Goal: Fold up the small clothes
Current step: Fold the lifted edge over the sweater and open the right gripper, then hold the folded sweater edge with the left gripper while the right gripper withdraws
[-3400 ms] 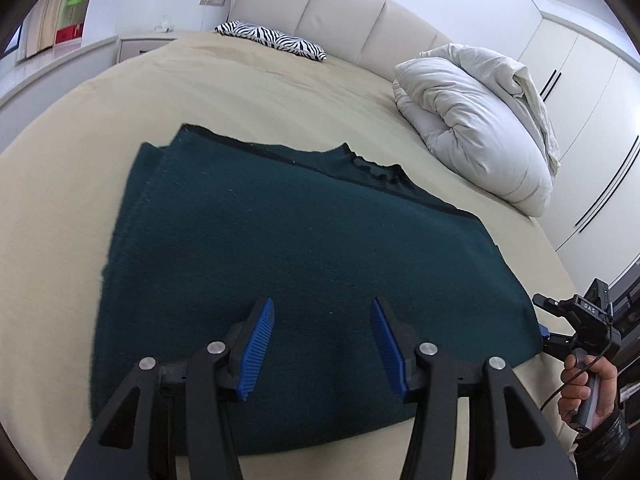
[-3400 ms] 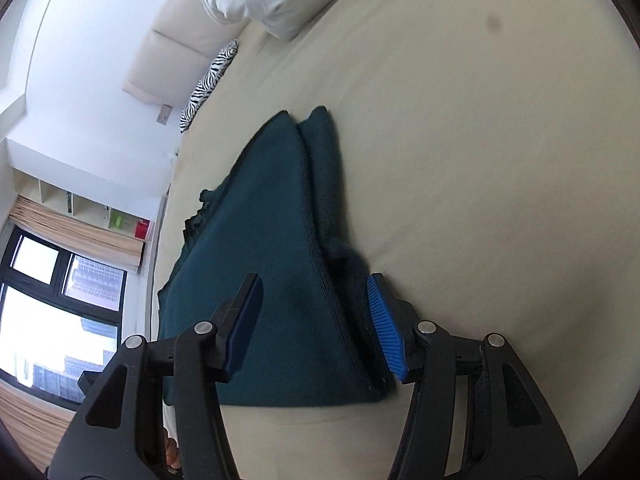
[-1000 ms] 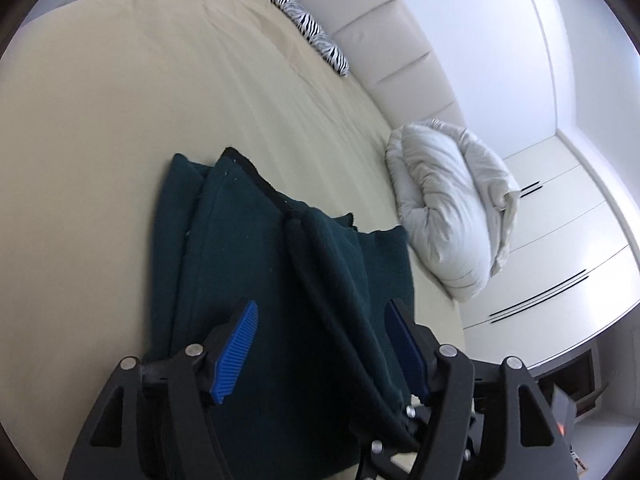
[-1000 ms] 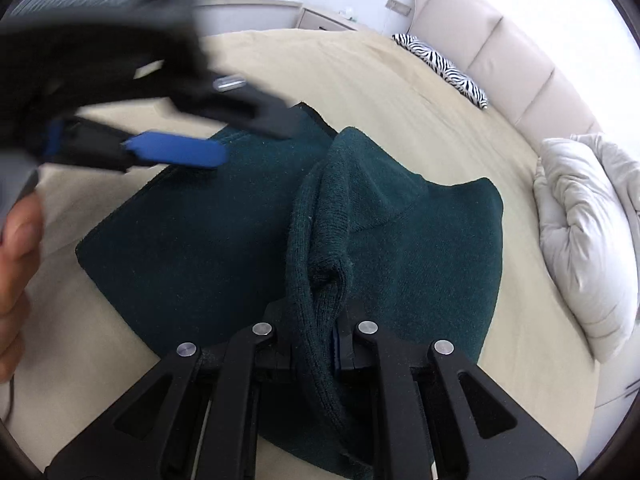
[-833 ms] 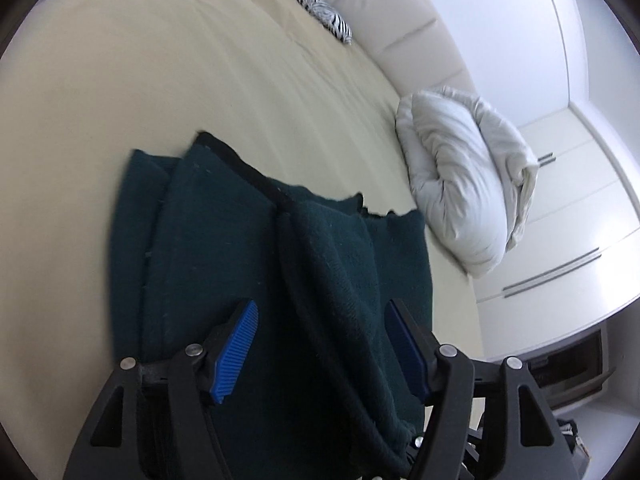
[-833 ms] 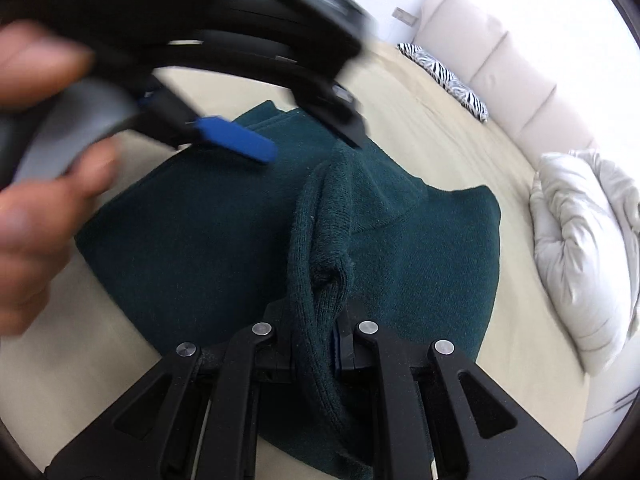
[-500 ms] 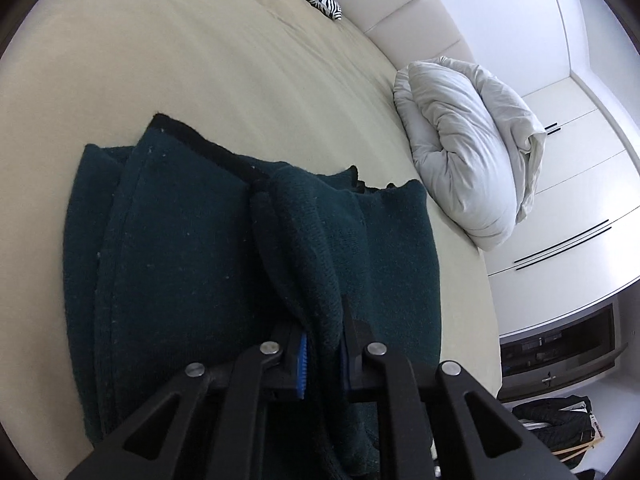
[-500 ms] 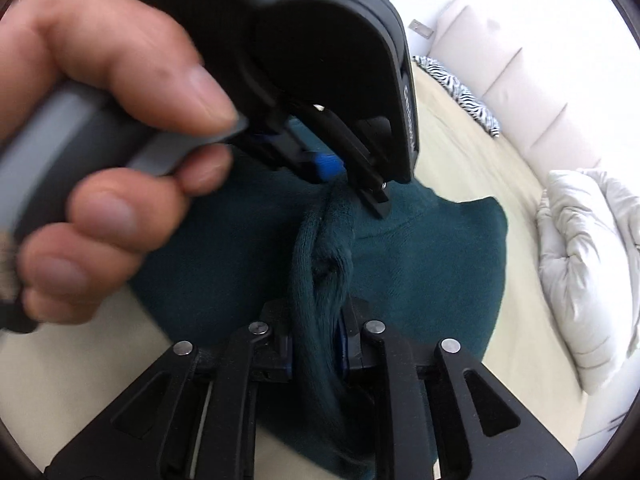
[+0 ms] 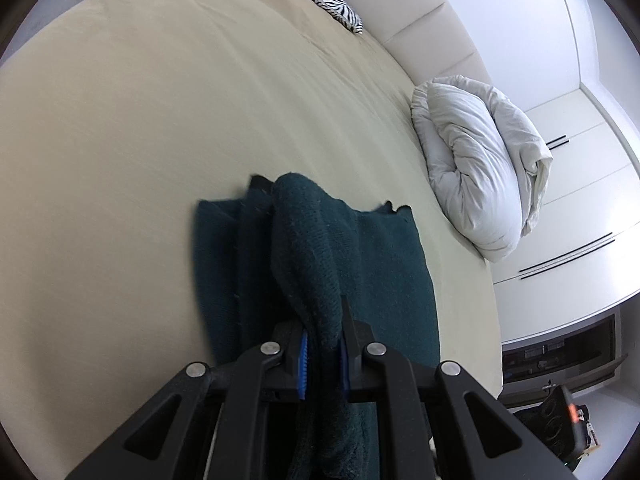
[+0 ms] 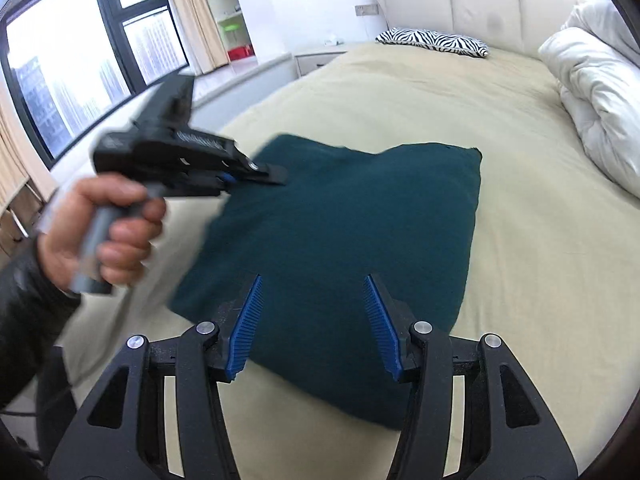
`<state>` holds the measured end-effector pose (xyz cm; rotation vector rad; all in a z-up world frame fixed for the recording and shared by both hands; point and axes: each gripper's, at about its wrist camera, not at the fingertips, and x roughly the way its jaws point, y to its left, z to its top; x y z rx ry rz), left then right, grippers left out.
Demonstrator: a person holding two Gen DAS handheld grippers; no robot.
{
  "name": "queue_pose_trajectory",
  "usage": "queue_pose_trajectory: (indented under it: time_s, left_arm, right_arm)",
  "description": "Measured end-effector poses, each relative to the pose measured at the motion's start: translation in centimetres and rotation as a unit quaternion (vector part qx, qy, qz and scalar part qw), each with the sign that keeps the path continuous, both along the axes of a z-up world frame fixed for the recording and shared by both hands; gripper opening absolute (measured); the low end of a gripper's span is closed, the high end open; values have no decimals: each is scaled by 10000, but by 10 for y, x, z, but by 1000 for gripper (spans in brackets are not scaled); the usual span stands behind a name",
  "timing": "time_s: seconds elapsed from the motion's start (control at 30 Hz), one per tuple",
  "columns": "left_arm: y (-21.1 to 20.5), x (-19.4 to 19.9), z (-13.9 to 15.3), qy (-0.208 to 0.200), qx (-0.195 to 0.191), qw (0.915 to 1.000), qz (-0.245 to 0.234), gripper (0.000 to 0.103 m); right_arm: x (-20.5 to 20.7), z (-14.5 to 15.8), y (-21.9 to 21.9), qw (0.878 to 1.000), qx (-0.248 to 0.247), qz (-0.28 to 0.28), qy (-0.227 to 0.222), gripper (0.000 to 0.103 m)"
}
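Pinching a raised fold of the dark green knit garment [image 9: 316, 256], the left gripper [image 9: 323, 356] has both blue pads pressed into the cloth. Nearer than the zebra-print pillow [image 10: 434, 42], the garment lies folded on the beige bed [image 10: 400, 92]. At the garment's near edge, the right gripper [image 10: 314, 326] hovers spread wide, its 2 fingers holding nothing.

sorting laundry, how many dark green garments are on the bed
1: a dark green garment lies on the beige bed, its left edge pinched by the left gripper. Others could lie out of view.
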<state>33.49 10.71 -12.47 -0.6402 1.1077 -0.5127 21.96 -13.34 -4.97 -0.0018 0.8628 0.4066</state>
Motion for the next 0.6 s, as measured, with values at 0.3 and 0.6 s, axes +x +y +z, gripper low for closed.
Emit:
queue_pose_trajectory:
  time_s: [0.3,0.6]
  left_arm:
    - [17,4,-34,357,-7,9993,106,14]
    - [21,-37,14,-630,1019,9898,770,24]
  right_arm:
    - [20,-55,46,9978,-411,382,366,50]
    - [8,-36,17,9985,55,391,389,51]
